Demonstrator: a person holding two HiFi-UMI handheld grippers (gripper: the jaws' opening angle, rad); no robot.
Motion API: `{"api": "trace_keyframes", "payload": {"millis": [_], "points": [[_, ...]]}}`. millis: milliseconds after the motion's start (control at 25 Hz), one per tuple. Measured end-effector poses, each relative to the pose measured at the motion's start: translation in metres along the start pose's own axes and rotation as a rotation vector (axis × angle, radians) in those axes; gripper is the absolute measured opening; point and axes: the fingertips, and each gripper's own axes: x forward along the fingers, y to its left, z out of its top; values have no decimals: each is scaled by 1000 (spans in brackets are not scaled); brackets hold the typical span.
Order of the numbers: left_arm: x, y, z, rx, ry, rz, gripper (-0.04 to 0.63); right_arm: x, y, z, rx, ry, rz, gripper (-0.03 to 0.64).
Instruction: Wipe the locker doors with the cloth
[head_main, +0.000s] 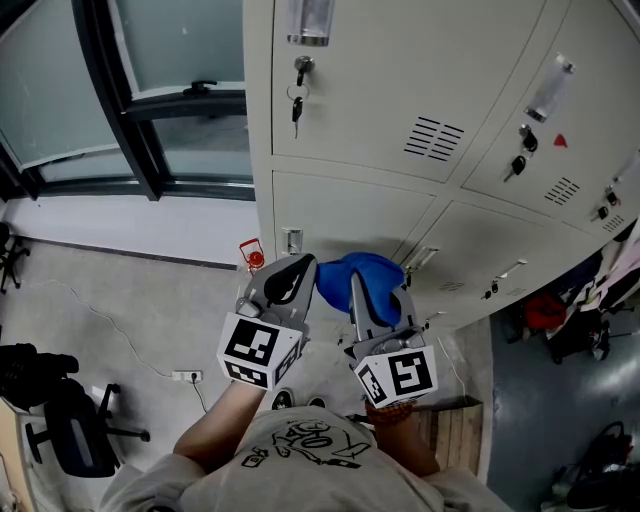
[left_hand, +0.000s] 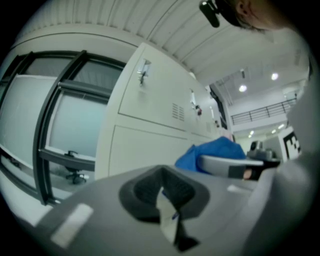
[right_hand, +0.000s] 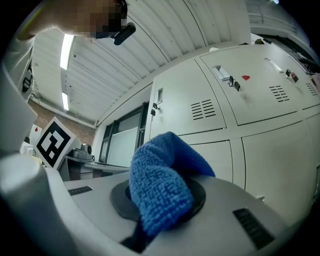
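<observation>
Beige locker doors (head_main: 400, 90) fill the upper right of the head view, and a lower door (head_main: 340, 215) stands just ahead of both grippers. My right gripper (head_main: 372, 298) is shut on a blue cloth (head_main: 366, 272), which bunches out of the jaws (right_hand: 160, 185) a short way off the lower door. The left gripper (head_main: 291, 270) is held beside it, a little to the left, jaws together and empty. From the left gripper view (left_hand: 167, 200), the cloth (left_hand: 215, 152) shows at the right.
Keys (head_main: 297, 100) hang from a lock on the upper door. A dark-framed window (head_main: 150, 100) is at the left. On the floor are a red object (head_main: 252, 258), a power strip (head_main: 187, 376), an office chair (head_main: 60, 415) and a wooden crate (head_main: 452, 418).
</observation>
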Motion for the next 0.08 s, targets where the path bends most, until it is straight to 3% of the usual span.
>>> {"api": "trace_keyframes", "payload": {"millis": [80], "points": [[0,0,0,3,0,3,2,0,1,0,1,-1,3,32]]}}
